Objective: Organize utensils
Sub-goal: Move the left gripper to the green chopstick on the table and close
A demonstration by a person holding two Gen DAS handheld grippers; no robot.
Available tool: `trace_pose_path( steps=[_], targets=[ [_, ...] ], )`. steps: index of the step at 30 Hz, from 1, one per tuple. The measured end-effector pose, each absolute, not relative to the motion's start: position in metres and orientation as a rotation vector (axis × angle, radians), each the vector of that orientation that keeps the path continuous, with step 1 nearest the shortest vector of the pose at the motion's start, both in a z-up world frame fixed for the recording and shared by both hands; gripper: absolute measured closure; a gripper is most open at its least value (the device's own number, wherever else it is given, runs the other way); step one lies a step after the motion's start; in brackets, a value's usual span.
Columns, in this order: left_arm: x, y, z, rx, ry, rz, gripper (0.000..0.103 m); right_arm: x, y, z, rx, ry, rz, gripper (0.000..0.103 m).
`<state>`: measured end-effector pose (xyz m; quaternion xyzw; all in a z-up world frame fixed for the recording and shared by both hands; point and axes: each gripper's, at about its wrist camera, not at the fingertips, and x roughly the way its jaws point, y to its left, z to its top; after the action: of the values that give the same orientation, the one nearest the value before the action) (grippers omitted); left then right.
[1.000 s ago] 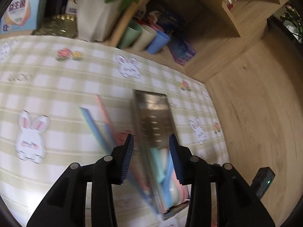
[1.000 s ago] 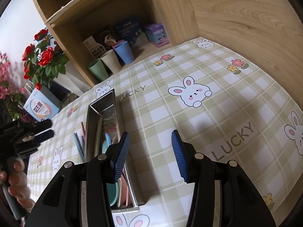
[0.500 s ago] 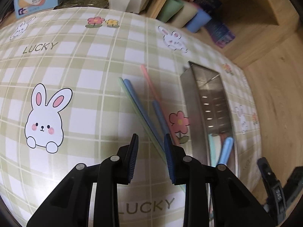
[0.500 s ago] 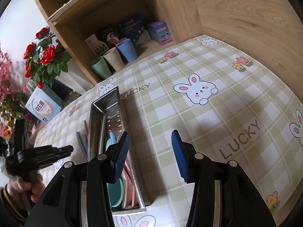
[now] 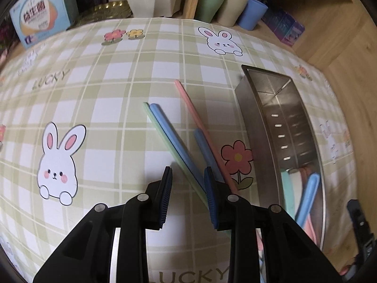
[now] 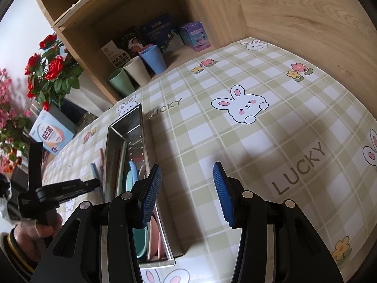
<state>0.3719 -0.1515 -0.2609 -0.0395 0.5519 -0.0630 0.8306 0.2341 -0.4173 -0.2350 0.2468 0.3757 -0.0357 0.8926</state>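
Observation:
Several chopsticks lie on the checked tablecloth left of a steel tray (image 5: 264, 122): a green one (image 5: 162, 136), a long blue one (image 5: 174, 139), a pink one (image 5: 200, 122) and a shorter blue one (image 5: 209, 155). My left gripper (image 5: 188, 198) hangs close over their near ends, open with narrow jaws; the green and blue sticks run under its right finger, and nothing is pressed. The tray (image 6: 141, 127) holds a blue utensil (image 5: 308, 193) and teal and pink ones (image 6: 139, 235). My right gripper (image 6: 187, 176) stands open and empty just right of the tray.
A green (image 5: 209, 4), a beige (image 5: 231, 7) and a blue cup (image 5: 252, 14) stand in the shelf at the back, beside boxes (image 6: 195, 35). A light-blue carton (image 5: 40, 18) and a flower pot (image 6: 51, 70) sit back left. A wooden wall (image 6: 306, 23) bounds the right.
My left gripper has come down and tipped forward from over the tray to over the chopsticks, and its jaws have narrowed. The right gripper has stayed put.

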Motion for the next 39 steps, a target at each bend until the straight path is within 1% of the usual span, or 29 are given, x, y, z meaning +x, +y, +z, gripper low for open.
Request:
trace_pose_path(
  steps=[3, 6, 7, 8, 10, 12, 24, 32, 39],
  targets=[
    [0.372, -0.162, -0.262, -0.015, 1.161, -0.12, 0.071, 0.233, -0.416, -0.235, 0.509, 0.782, -0.073, 0.058],
    [0.37, -0.168, -0.263, 0.056, 1.151, -0.107, 0.071, 0.233, -0.416, -0.235, 0.51, 0.78, -0.076, 0.058],
    [0.369, -0.169, -0.263, 0.07, 1.149, -0.106, 0.073, 0.232, -0.417, -0.234, 0.51, 0.778, -0.077, 0.058],
    [0.368, -0.168, -0.263, 0.092, 1.139, -0.092, 0.079, 0.231, -0.417, -0.233, 0.511, 0.776, -0.079, 0.058],
    [0.367, -0.164, -0.263, 0.089, 1.132, -0.105, 0.084, 0.229, -0.419, -0.231, 0.513, 0.77, -0.083, 0.058],
    [0.365, -0.157, -0.262, 0.099, 1.134, -0.124, 0.092, 0.228, -0.421, -0.23, 0.516, 0.766, -0.088, 0.058],
    [0.338, -0.082, -0.262, 0.06, 1.147, -0.197, 0.092, 0.229, -0.402, -0.223, 0.493, 0.771, -0.056, 0.058],
    [0.317, -0.036, -0.262, -0.016, 1.149, -0.206, 0.092, 0.232, -0.368, -0.216, 0.451, 0.782, -0.011, 0.058],
    [0.3, -0.001, -0.259, -0.092, 1.142, -0.25, 0.089, 0.232, -0.333, -0.208, 0.395, 0.79, 0.034, 0.058]
  ],
)
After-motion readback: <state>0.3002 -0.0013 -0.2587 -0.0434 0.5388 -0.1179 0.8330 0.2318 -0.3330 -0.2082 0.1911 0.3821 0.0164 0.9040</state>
